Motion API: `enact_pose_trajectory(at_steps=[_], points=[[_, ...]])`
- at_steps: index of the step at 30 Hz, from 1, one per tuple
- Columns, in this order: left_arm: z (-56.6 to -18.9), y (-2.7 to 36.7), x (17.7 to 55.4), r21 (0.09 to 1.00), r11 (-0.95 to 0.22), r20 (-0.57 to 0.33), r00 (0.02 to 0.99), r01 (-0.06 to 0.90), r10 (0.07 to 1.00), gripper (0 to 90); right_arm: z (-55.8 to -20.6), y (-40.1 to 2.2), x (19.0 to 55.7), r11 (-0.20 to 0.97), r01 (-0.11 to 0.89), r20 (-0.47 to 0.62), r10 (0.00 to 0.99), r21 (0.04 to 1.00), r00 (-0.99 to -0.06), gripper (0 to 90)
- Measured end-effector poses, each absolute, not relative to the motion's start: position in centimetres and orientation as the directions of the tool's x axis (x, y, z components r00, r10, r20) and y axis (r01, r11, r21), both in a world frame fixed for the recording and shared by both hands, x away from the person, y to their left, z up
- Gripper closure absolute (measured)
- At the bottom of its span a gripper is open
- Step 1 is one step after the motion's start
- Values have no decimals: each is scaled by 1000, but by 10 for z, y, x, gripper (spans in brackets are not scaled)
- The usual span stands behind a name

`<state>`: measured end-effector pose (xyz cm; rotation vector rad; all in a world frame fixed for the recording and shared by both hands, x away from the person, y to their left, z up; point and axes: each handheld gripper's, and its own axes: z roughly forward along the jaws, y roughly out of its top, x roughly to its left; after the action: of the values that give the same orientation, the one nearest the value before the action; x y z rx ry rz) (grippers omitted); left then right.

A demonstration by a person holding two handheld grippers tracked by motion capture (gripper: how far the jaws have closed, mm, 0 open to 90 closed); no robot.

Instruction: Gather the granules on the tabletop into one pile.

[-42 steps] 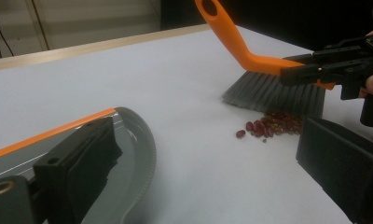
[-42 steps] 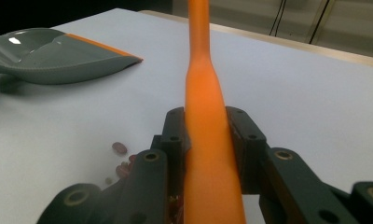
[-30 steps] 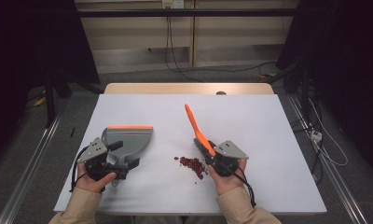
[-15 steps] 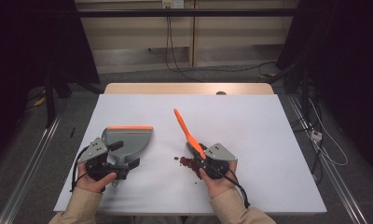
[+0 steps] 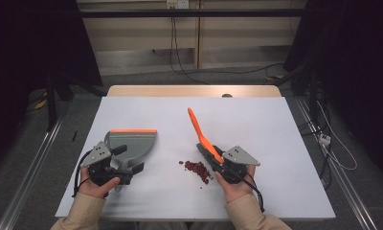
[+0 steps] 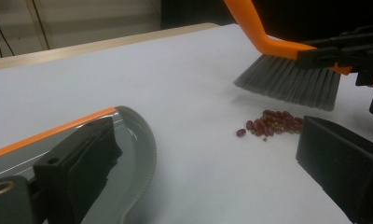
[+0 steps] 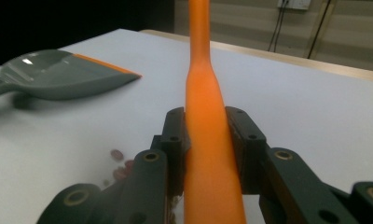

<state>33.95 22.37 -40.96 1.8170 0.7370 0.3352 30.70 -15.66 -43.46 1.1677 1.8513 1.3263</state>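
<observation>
A grey dustpan (image 5: 132, 140) with an orange lip lies at the table's left, and is also seen from the side as the dustpan (image 6: 133, 154) and dustpan (image 7: 58, 74). My left gripper (image 5: 128, 158) stands open, one jaw over the pan and the other beside it, with bare table between the jaws of the left gripper (image 6: 208, 135). My right gripper (image 7: 208, 135) is shut on the orange handle of a brush (image 5: 197, 128), just right of a small heap of red beans (image 5: 197, 169). The grey bristles (image 6: 287, 84) hang slightly above and behind the beans (image 6: 273, 123).
The white table (image 5: 275, 139) has free room at the back and right. Its wooden far edge (image 5: 194, 91) runs along the back. Cables and dark floor rails lie beyond the table.
The right hand swung the brush left toward the beans half a second ago, then came back right. The left hand and dustpan kept still.
</observation>
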Motion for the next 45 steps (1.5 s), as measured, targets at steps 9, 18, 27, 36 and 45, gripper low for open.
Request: enact_pose_trajectory(at_steps=[9, 18, 27, 36, 45], points=[[-410, 223, 339, 922, -210, -127, 768, 325, 628, 52, -448, -142, 306, 129, 327, 31, 896, 936, -443, 711], [-410, 223, 340, 922, -211, -127, 767, 325, 629, 52, -449, -130, 310, 93, 323, 64, 893, 942, -445, 711], [-410, 225, 340, 922, -211, -126, 766, 325, 630, 52, -441, -136, 313, 99, 302, 61, 875, 948, -480, 711], [-409, 225, 340, 922, -209, -127, 765, 326, 632, 52, -427, -157, 319, 74, 291, 119, 797, 954, -592, 711], [-410, 228, 340, 921, -206, -131, 761, 331, 635, 52, -427, -162, 329, 119, 309, 156, 665, 944, -730, 711]])
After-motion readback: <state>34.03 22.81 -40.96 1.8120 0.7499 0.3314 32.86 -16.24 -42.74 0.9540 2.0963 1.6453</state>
